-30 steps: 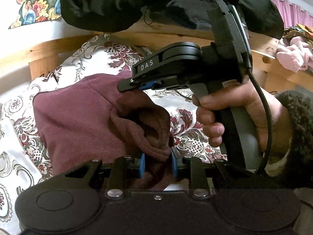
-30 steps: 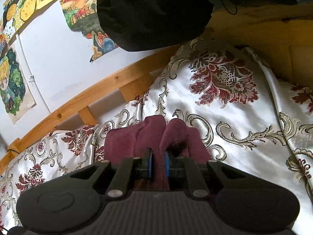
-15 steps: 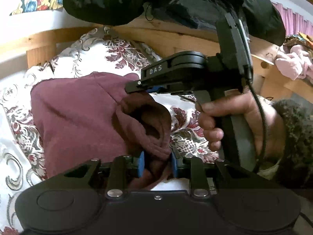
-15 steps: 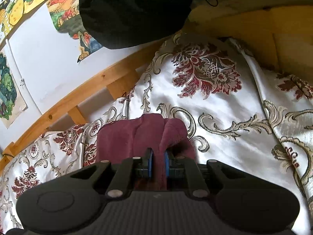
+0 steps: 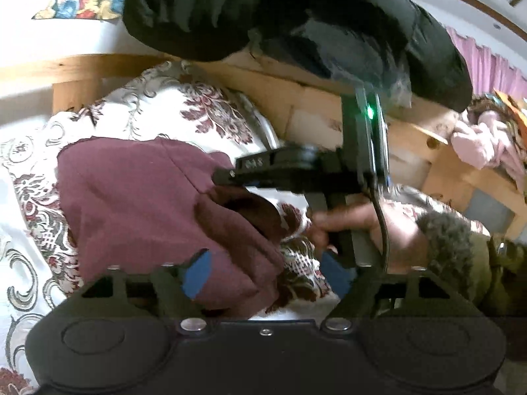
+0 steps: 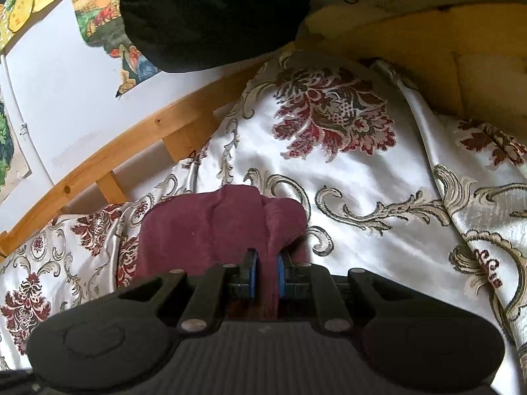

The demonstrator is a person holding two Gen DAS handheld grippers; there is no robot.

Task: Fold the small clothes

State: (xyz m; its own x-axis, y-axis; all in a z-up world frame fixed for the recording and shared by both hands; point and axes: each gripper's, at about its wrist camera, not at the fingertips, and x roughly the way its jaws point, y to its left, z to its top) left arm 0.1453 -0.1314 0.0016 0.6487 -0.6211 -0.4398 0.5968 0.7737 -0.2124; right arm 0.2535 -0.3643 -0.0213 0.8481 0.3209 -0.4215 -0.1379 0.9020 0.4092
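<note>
The left claw is opening off the maroon garment at 6 o'clock to drop the fold, while the right claw is clamped on its edge to steady it on the bed.

A floral bedspread covers the bed. Behind it runs a wooden rail against a white wall hung with colourful posters. Pink curtains hang far right.
</note>
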